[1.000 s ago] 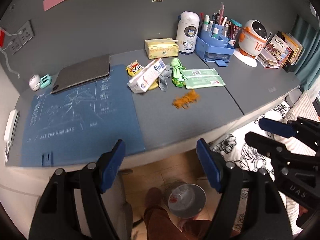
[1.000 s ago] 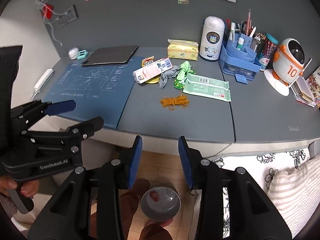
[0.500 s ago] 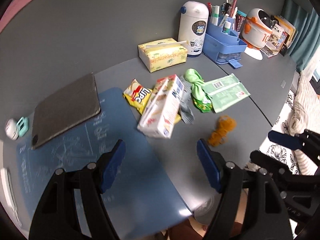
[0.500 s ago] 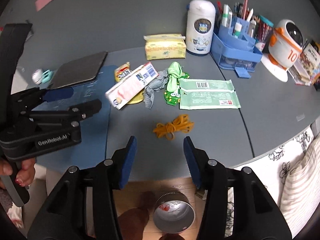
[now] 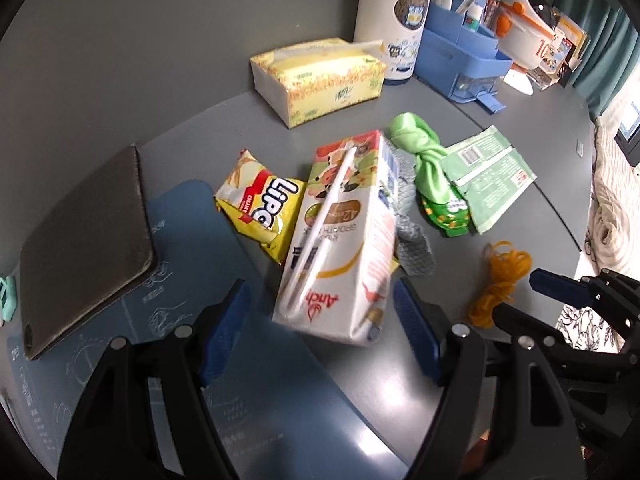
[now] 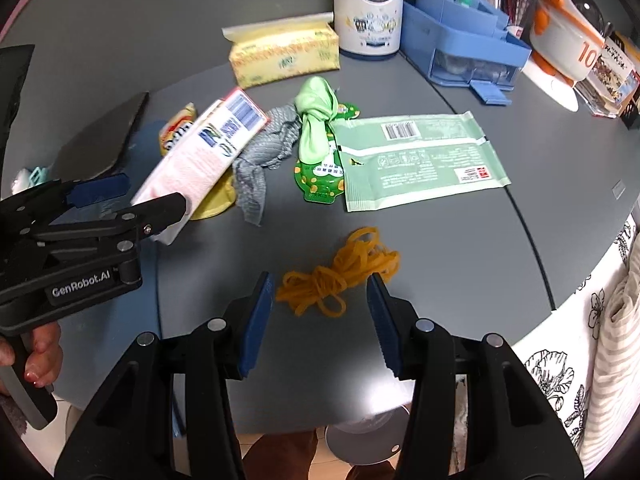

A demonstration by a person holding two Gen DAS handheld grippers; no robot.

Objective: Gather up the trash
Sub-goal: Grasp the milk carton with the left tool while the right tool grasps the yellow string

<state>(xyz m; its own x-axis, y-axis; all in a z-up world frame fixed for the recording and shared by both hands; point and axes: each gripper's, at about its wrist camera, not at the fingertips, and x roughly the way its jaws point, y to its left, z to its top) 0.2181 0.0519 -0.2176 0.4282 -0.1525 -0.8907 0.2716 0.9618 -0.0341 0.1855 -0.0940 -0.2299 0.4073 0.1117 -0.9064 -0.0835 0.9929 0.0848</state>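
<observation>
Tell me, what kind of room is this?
Most likely a study desk in a bedroom. A blue organizer full of pens stands at the back of the grey desk, beside a tissue box, and bedding with a flower print lies just off the desk's edge.

Tissue box – thermos – blue organiser

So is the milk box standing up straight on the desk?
No, the milk box lies tipped over on its side, resting partly on the yellow snack bag.
</observation>
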